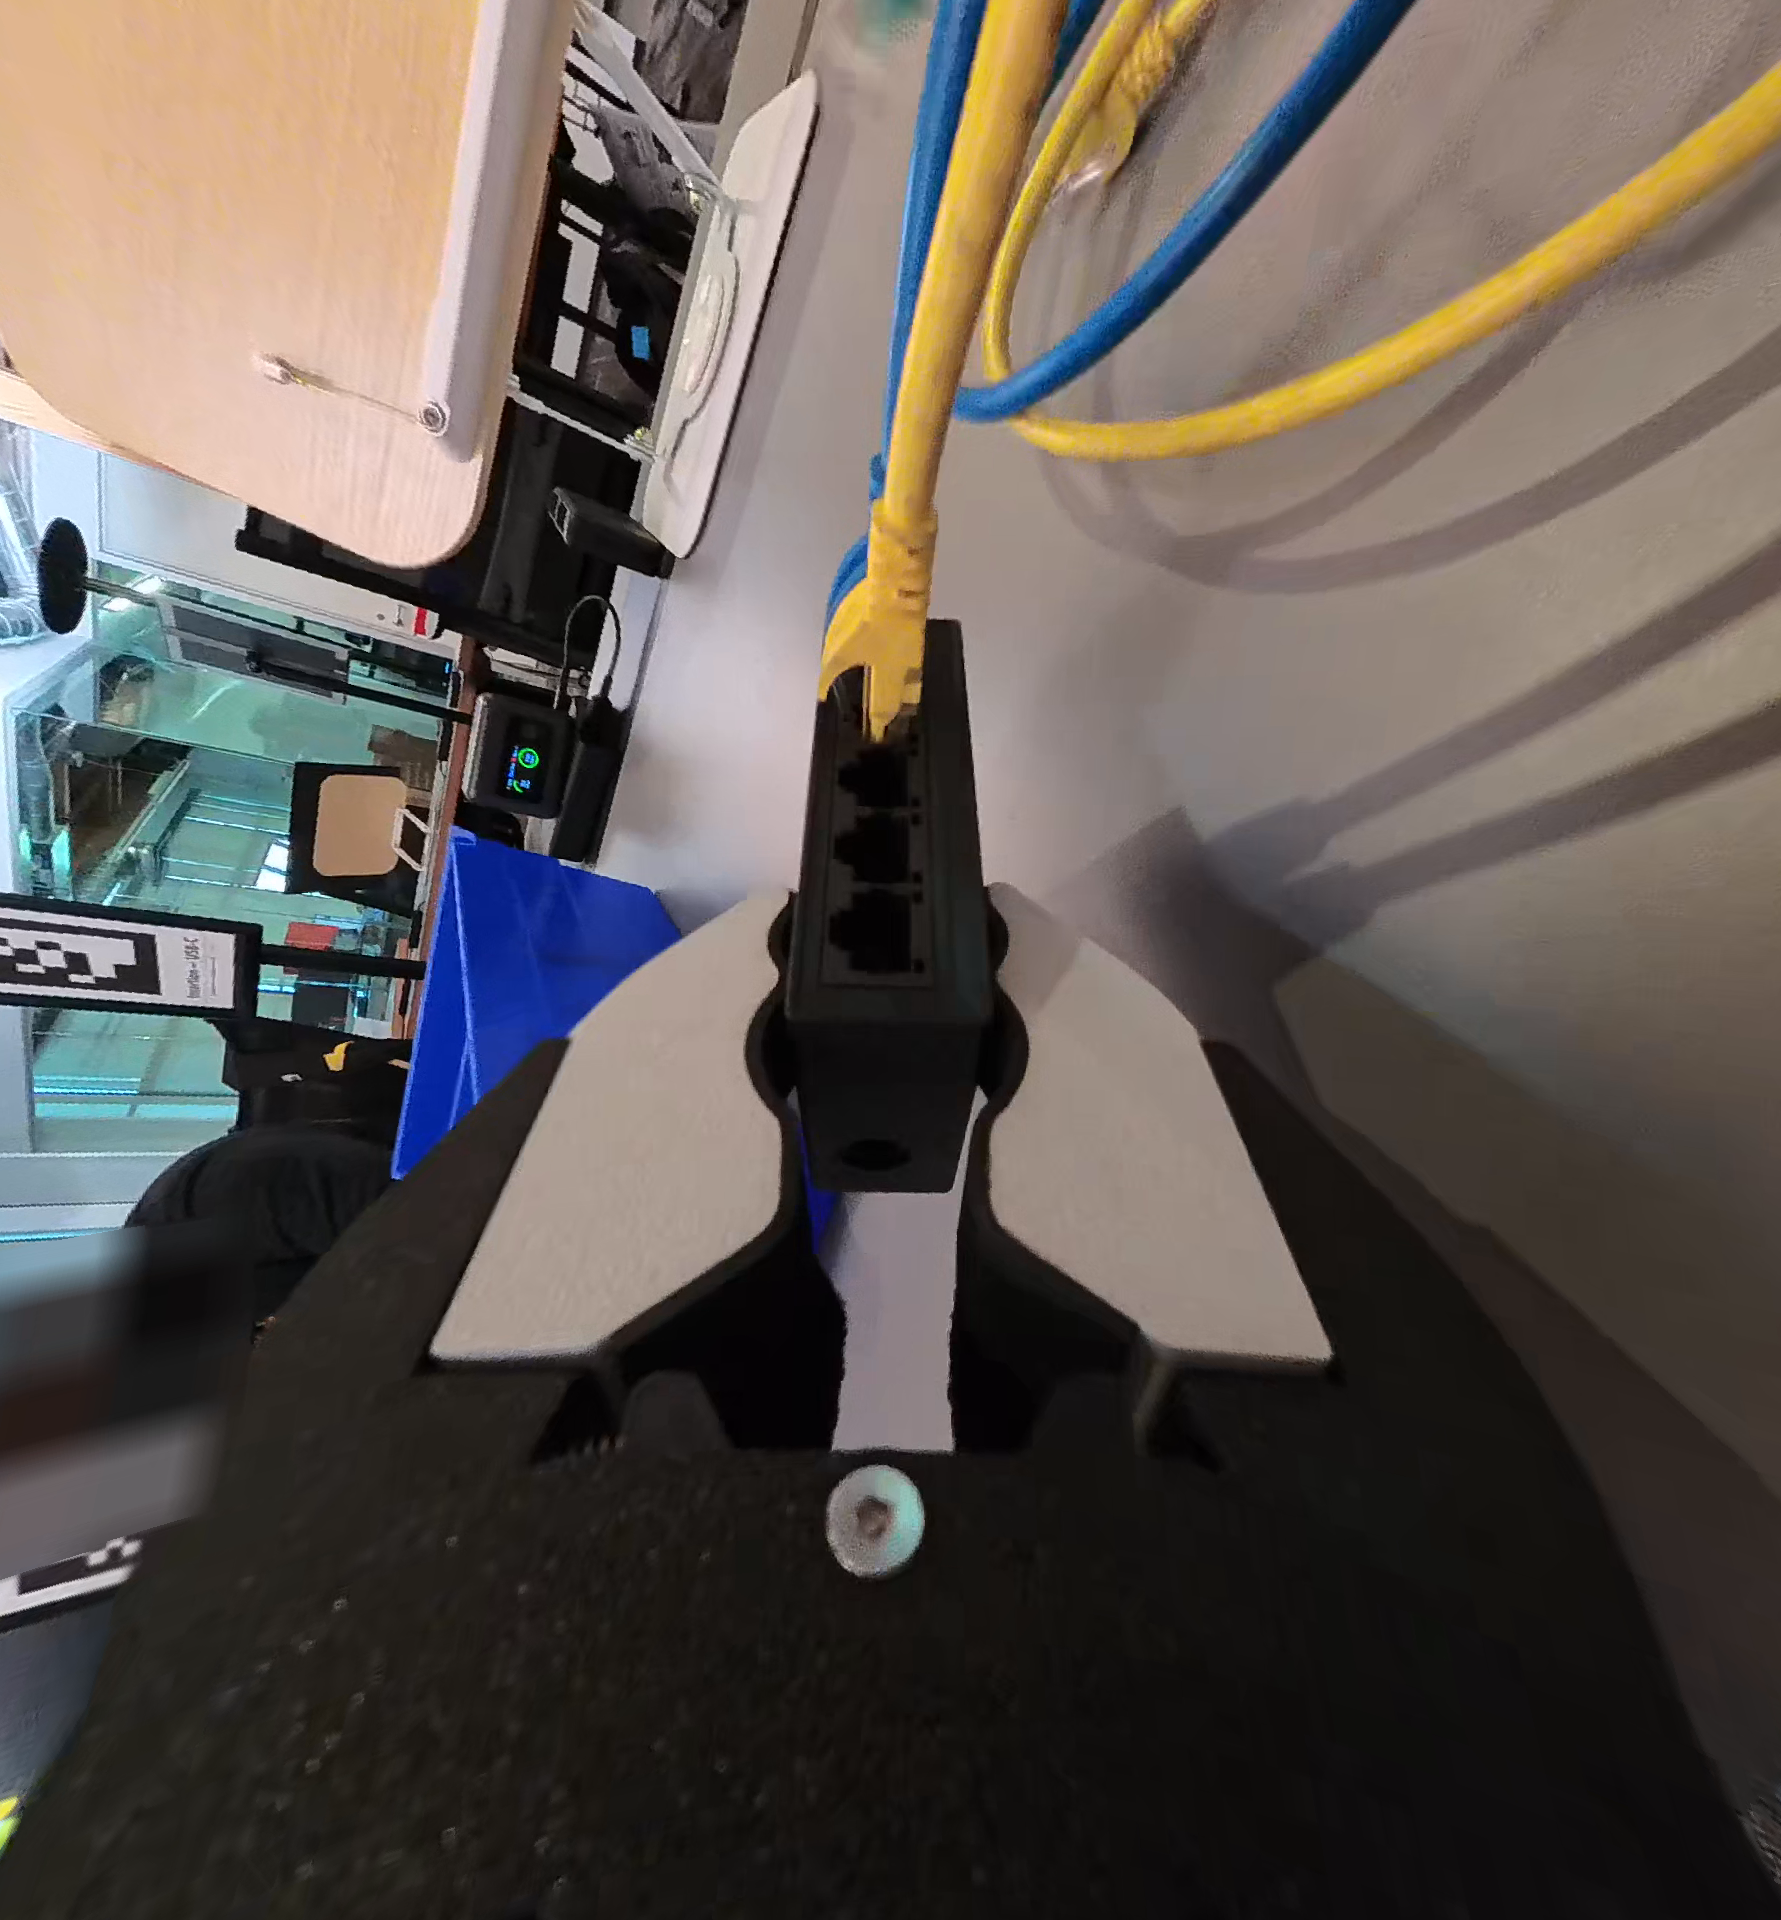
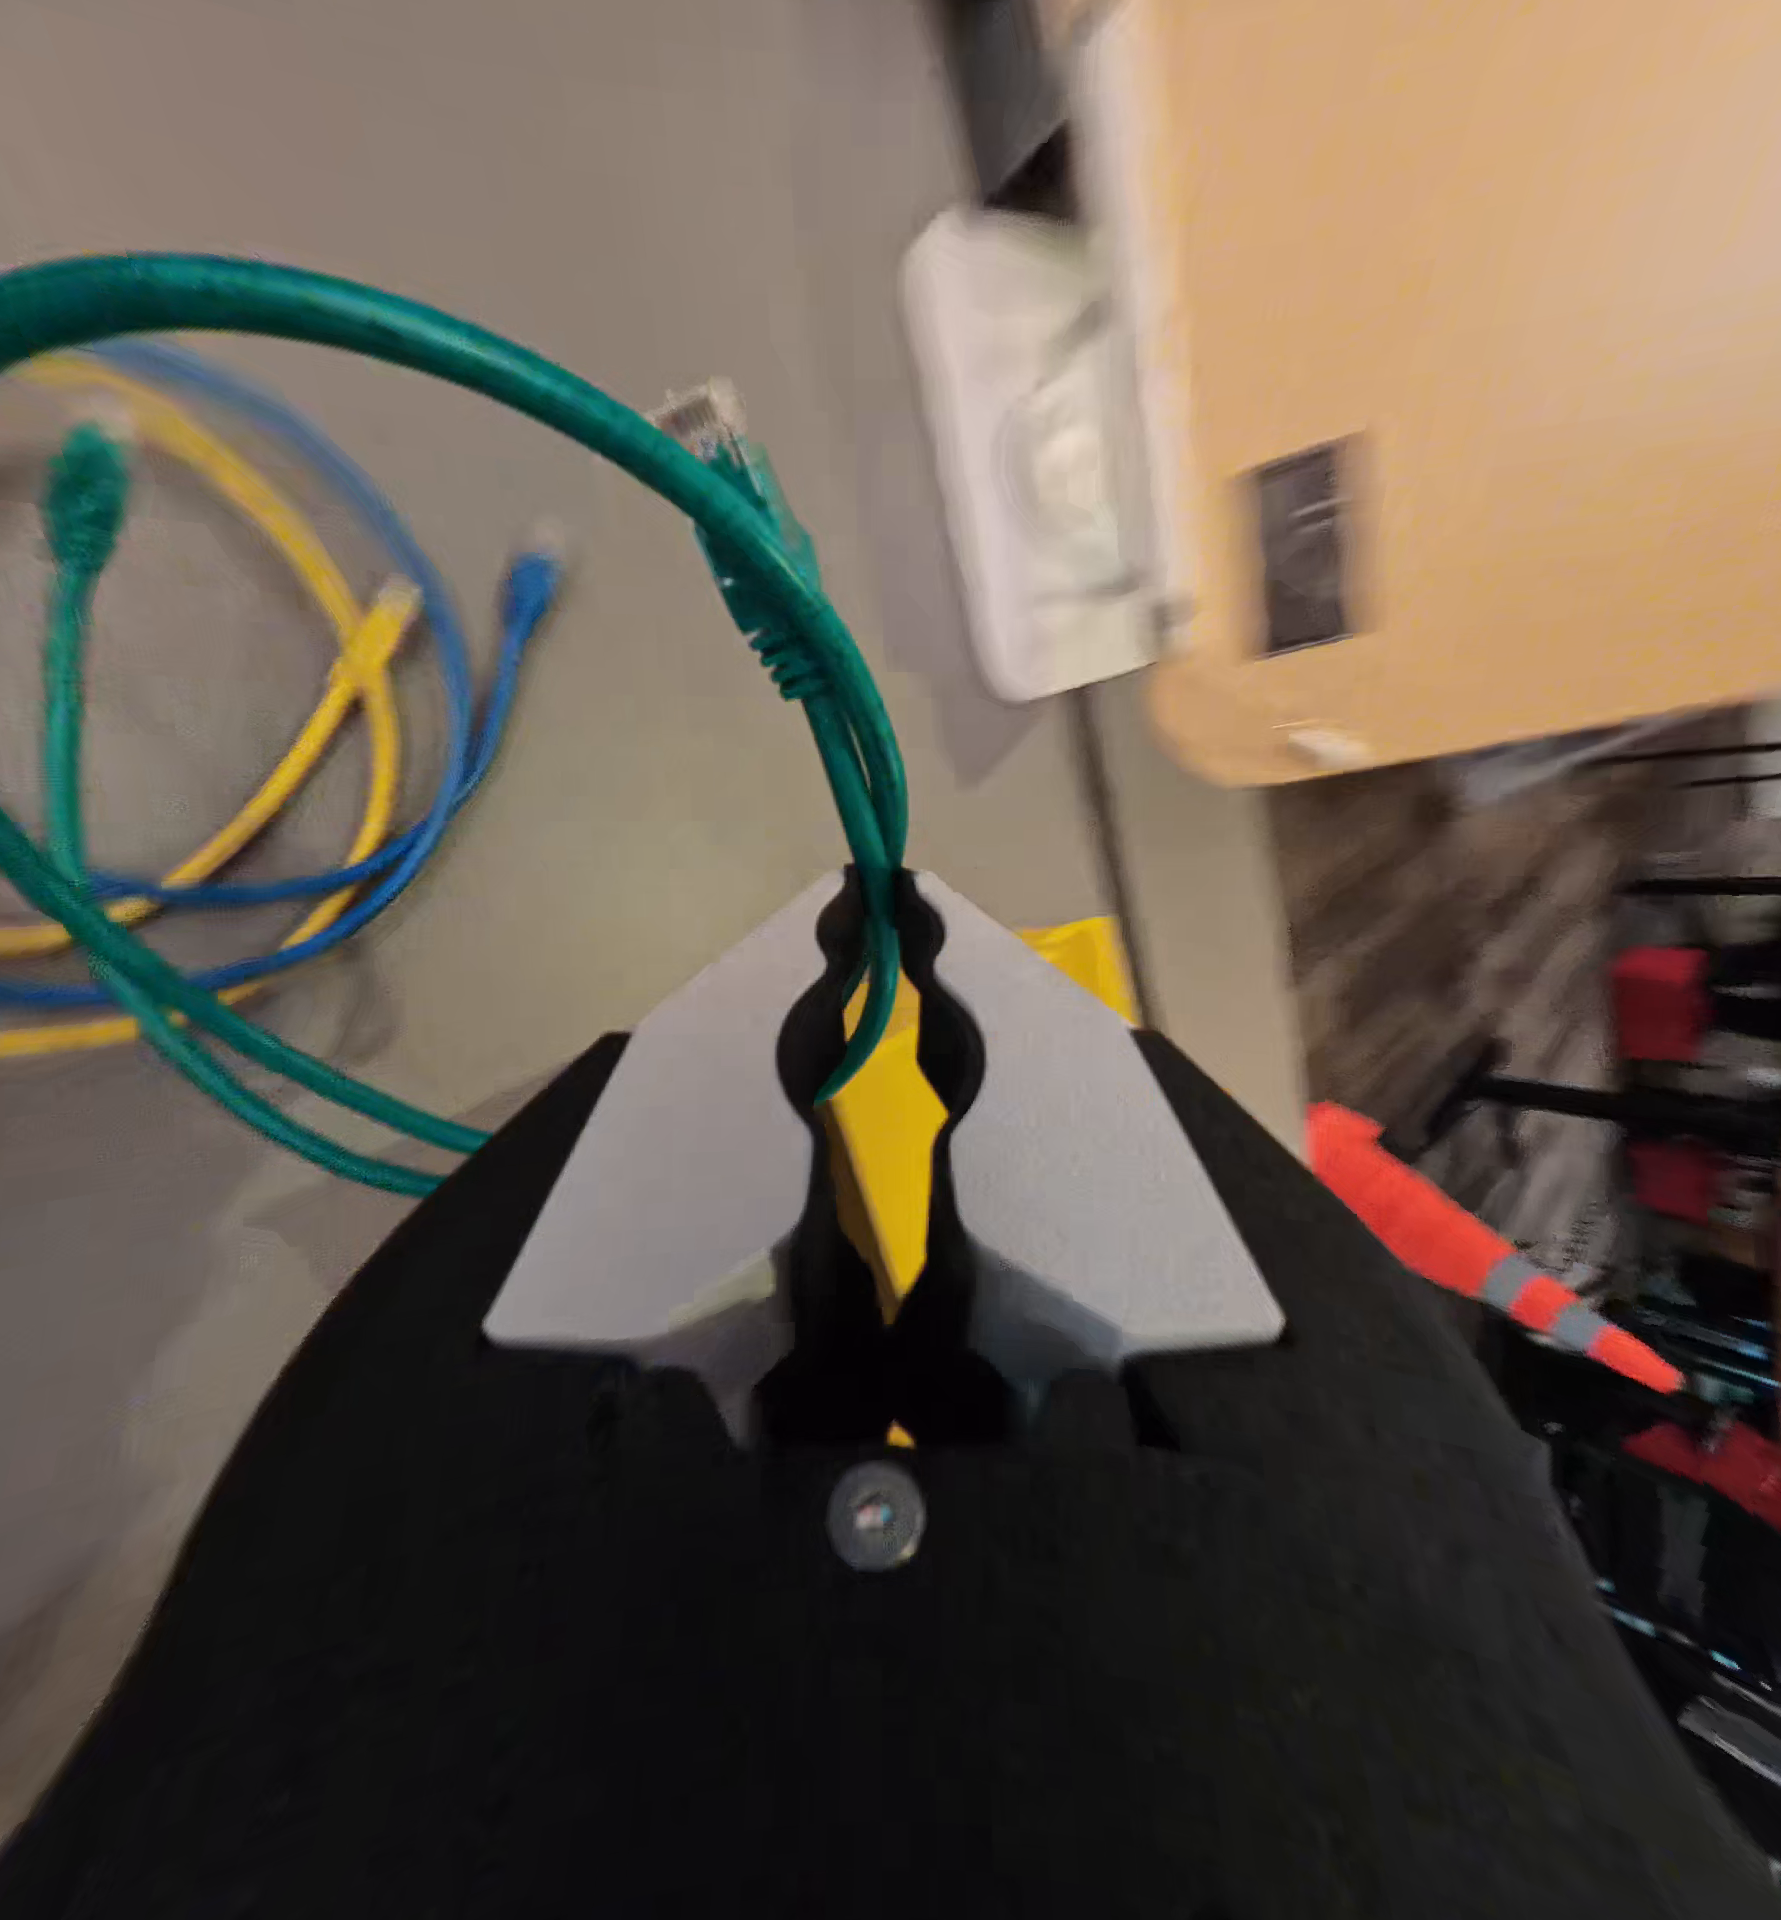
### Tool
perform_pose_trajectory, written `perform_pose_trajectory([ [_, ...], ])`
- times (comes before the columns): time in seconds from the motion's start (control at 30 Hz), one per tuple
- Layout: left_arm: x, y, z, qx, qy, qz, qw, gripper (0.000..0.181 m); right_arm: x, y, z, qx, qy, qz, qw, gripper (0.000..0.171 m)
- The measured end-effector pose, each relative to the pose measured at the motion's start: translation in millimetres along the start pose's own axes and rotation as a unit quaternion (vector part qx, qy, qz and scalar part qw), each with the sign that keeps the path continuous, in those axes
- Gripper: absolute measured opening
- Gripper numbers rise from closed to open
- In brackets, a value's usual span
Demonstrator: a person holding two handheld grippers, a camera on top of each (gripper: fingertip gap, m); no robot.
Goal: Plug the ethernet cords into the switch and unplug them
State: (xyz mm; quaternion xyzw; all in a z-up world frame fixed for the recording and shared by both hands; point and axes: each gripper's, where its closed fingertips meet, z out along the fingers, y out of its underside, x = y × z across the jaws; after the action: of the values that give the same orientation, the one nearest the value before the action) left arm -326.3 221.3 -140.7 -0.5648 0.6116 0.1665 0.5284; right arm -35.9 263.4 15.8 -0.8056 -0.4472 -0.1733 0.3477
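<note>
Right view blurred; right gripper [image 2: 881,894] pinches the doubled green cord [image 2: 512,364], plug [image 2: 704,416] free. Left gripper [image 1: 891,997] clamps the black switch [image 1: 886,935]; yellow cord [image 1: 953,260] plugged in at the far end, three near ports open.

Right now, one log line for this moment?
left gripper: shut on switch | yellow cord: plugged in | right gripper: shut on green cord, unplugged

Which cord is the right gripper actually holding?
The green cord: the right gripper is shut on it, its free plug sticking up past the fingertips. The yellow and blue cords lie loose on the table.
</note>
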Motion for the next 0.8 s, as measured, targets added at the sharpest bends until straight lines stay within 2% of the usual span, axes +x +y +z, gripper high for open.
perform_pose_trajectory([
  [0.03, 0.1, -1.0, -0.4, 0.002, -0.001, 0.002, 1.0, 0.03, 14.8, -6.0, -23.4, 0.043, 0.052, 0.017, 0.998, 0.005],
  [0.1, 1.5, -2.2, -0.9, 0.004, 0.0, 0.004, 1.0, 0.03, 33.5, -2.6, -65.3, 0.103, 0.129, 0.061, 0.984, 0.006],
  [0.17, 2.5, -1.7, -0.8, 0.002, 0.0, 0.005, 1.0, 0.03, 41.6, 17.7, -95.4, 0.125, 0.178, 0.109, 0.97, 0.006],
  [0.3, 4.8, -1.1, -0.1, 0.002, 0.006, 0.0, 1.0, 0.029, 54.6, 106.4, -115.4, 0.042, 0.266, 0.194, 0.943, 0.005],
  [0.4, 6.9, -1.3, 0.9, 0.0, 0.01, -0.001, 1.0, 0.029, 54.6, 173.8, -103.6, -0.011, 0.294, 0.276, 0.915, 0.006],
  [0.47, 9.2, -1.5, 1.7, 0.0, 0.015, 0.0, 1.0, 0.029, 50.2, 208.6, -90.6, -0.056, 0.316, 0.287, 0.903, 0.006],
  [0.5, 10.4, -1.3, 2.0, -0.002, 0.017, 0.001, 1.0, 0.029, 44.1, 220.3, -79.7, -0.084, 0.304, 0.279, 0.907, 0.006],
  [0.63, 12.5, -1.0, 3.2, -0.003, 0.023, -0.002, 1.0, 0.029, 23.1, 245.5, -52.3, -0.179, 0.254, 0.198, 0.929, 0.006],
  [0.8, 16.3, -0.3, 5.2, -0.004, 0.031, -0.001, 0.999, 0.029, 21.3, 262.0, -25.3, -0.261, 0.188, 0.141, 0.936, 0.006],
])
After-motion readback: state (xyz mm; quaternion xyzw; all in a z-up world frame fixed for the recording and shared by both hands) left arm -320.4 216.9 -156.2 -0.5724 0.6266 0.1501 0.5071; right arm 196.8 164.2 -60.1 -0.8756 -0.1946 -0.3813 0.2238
